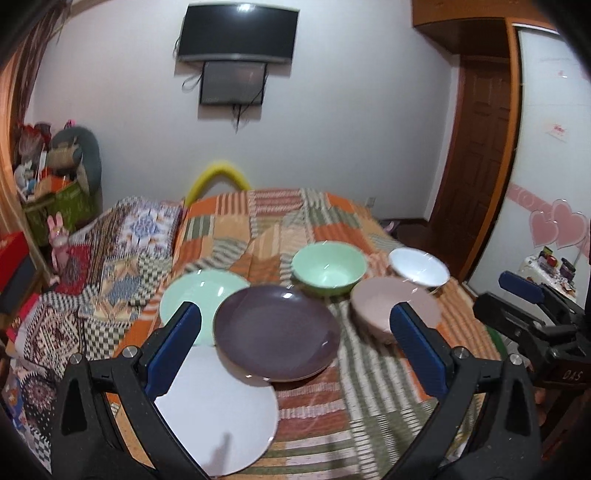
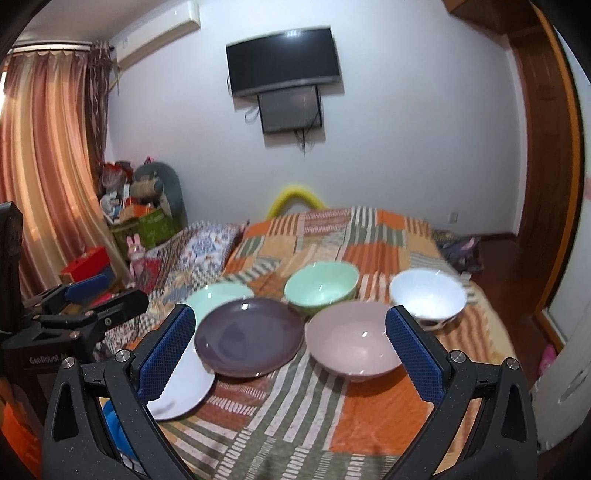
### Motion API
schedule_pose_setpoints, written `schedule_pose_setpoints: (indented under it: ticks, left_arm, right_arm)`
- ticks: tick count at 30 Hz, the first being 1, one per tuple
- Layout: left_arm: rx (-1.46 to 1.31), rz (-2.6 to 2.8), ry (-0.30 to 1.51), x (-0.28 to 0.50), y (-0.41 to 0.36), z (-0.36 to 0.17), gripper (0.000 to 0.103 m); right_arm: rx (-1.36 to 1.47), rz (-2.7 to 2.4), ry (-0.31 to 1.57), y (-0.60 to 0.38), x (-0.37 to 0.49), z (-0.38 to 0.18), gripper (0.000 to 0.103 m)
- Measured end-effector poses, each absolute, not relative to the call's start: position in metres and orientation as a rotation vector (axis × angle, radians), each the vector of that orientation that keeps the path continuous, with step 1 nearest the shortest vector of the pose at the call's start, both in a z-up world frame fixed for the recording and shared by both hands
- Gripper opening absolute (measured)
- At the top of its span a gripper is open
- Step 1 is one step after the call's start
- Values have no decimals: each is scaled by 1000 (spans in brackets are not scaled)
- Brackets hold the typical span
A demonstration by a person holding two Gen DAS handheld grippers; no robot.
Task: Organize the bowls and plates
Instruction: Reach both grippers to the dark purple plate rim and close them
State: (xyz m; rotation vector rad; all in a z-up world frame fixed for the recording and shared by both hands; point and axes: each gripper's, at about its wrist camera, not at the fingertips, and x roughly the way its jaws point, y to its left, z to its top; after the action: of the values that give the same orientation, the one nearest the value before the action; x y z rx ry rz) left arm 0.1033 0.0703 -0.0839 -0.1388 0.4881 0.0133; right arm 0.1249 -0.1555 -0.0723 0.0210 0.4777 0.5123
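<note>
Three plates lie on the bed: a purple plate [image 1: 277, 334] [image 2: 249, 338] overlapping a white plate [image 1: 221, 413] [image 2: 184, 391], with a mint plate [image 1: 201, 297] [image 2: 219, 293] behind them. To their right stand a mint bowl [image 1: 328, 267] [image 2: 321, 286], a pink bowl [image 1: 391, 308] [image 2: 352, 341] and a white bowl [image 1: 419, 266] [image 2: 426, 295]. My left gripper [image 1: 295, 332] hovers open over the purple plate, holding nothing; it also shows at the left edge of the right wrist view [image 2: 88, 299]. My right gripper [image 2: 290, 334] is open above the gap between purple plate and pink bowl, and shows far right in the left wrist view [image 1: 524, 295].
The dishes rest on a striped orange and green patchwork bedspread [image 1: 332, 406] [image 2: 314, 413]. Patterned blankets [image 1: 110, 251] lie on the left, with boxes and toys beyond them. A wooden door [image 1: 476, 166] is on the right and a television [image 1: 236, 33] hangs on the far wall.
</note>
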Motion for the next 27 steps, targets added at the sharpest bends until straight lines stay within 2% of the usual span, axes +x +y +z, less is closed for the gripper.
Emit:
schedule_pose_setpoints:
  ticks: [8,13,21,25,27]
  left_arm:
    - [-229,51,607,139,104,-134,102]
    - [-194,67,704,156,125,-161,86]
    - [-226,61,814,180,167,-193,65]
    - [-244,43,844,195,180,-205,52]
    - [-247,37,856,203,185,-210,47]
  right_arm:
    - [-23,548,611,-128,151,-107,97]
    - [-35,579,714,-108,172,-127,82]
    - [-39,593,875,-90,196,-164,48]
    - [-21,552,925,-87,209,-175,43]
    - [-14,530,941,-88,212,-178,35]
